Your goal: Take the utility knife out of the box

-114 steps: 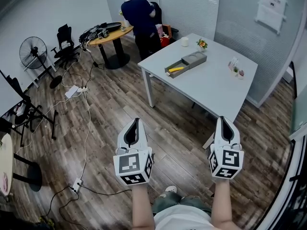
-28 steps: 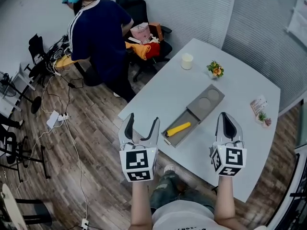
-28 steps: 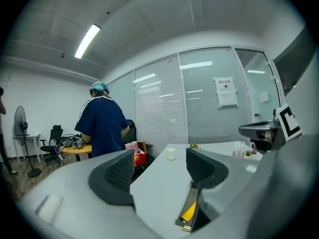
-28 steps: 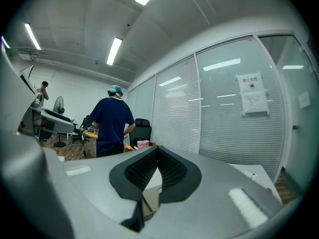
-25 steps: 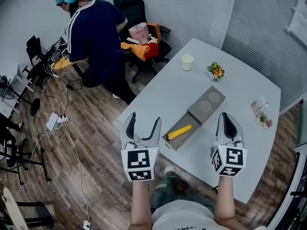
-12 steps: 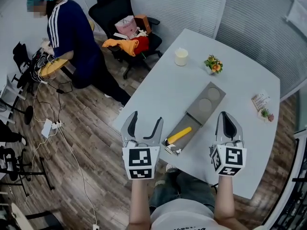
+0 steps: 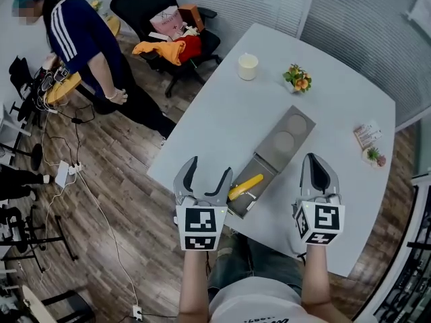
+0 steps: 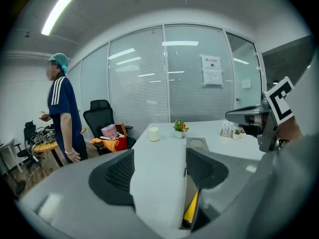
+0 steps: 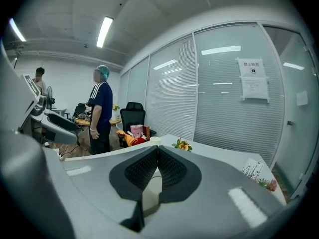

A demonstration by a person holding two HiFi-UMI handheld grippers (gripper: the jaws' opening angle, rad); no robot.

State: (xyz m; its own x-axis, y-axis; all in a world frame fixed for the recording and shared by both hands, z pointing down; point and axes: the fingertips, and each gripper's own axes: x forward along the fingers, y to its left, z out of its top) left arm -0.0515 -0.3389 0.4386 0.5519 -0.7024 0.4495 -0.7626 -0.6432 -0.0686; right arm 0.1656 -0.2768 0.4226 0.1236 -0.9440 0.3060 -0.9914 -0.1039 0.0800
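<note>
Sensibly, your left gripper (image 7: 209, 168) hangs with fingers spread wide and empty, presumably to straddle the knife (image 7: 245, 186) lying in the box (image 7: 267, 165) just beyond its right fingertip, while your right gripper (image 7: 316, 161) waits pinched together on nothing.

a yellow utility knife (image 7: 246, 184) lies in the grey box (image 7: 271, 159) near the left gripper (image 7: 209, 169).

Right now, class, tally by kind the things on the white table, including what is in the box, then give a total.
Grey open box: 1
Yellow utility knife: 1
Cream cup: 1
Small potted plants: 2
Printed card: 1
Total: 6
</note>
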